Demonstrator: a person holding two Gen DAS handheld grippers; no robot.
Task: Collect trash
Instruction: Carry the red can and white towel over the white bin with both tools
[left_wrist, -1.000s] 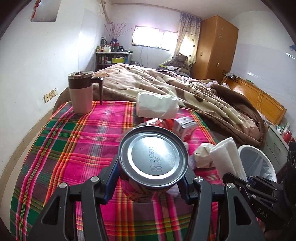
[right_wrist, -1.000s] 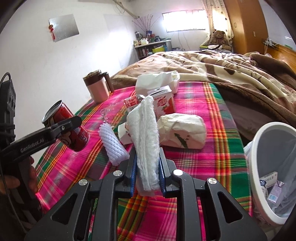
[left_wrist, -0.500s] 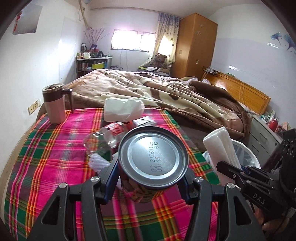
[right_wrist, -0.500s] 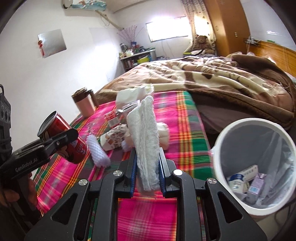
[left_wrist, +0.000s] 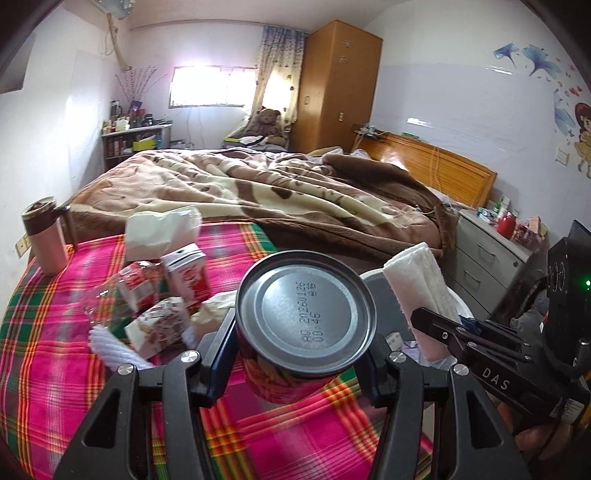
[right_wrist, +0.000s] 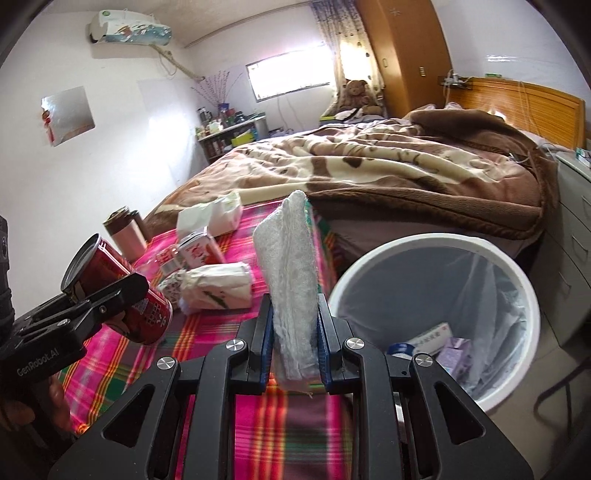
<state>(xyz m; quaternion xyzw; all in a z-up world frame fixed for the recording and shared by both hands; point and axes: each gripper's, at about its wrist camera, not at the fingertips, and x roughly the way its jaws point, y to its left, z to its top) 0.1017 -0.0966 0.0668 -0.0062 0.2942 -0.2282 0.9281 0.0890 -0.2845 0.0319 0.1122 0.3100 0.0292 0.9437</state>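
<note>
While both grippers carry loads, each is clamped tight: the left gripper (left_wrist: 301, 341) on a red can (left_wrist: 303, 314) at centre frame, the right gripper (right_wrist: 294, 345) on a folded white cloth (right_wrist: 291, 280). The lined bin (right_wrist: 436, 242) sits at lower right of the right wrist view, beside the plaid-covered bed (right_wrist: 258, 424). If released now, the cloth would likely drop short of the rim onto the plaid. The smooth can could also slip and roll. Cartons (left_wrist: 184, 273) still lie at centre left.

Two close tool-mounted fisheyes facing the bed (left_wrist: 295, 192), sharing plaid cloth (right_wrist: 221, 332)
</note>
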